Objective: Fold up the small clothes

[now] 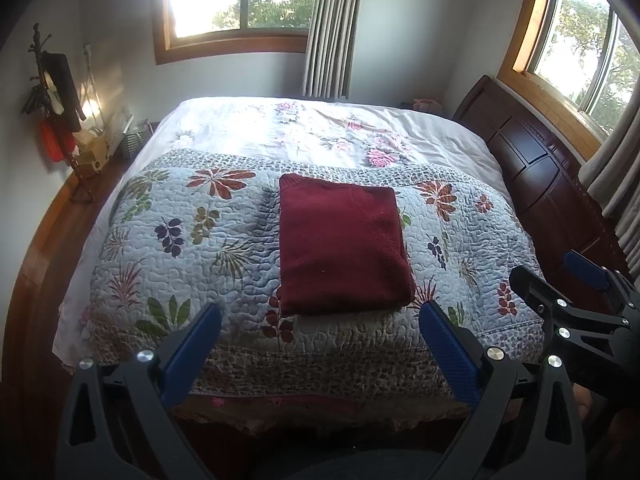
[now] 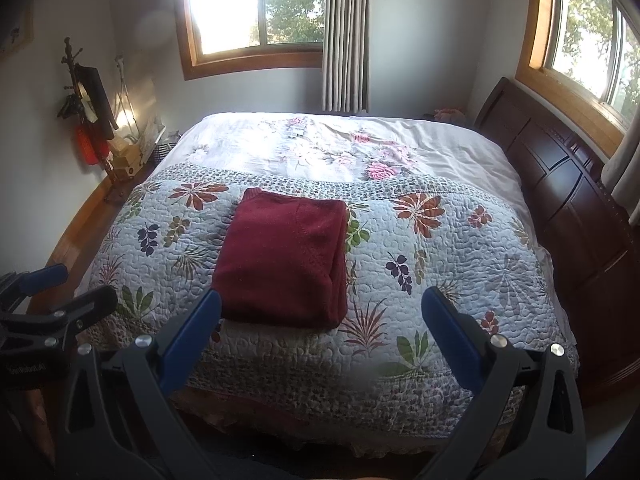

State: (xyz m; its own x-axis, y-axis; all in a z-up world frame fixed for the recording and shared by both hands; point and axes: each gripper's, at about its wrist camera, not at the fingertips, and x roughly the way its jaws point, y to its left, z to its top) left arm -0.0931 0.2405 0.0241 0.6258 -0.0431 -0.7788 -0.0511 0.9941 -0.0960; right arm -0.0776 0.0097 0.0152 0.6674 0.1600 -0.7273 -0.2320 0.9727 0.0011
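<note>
A dark red knitted garment (image 1: 342,246), folded into a neat rectangle, lies flat on the floral quilted bedspread (image 1: 168,248) near the bed's foot. The left claw (image 1: 320,346) and right claw (image 2: 322,338) hang before the bed edge, fingers spread apart, gripping nothing.
</note>
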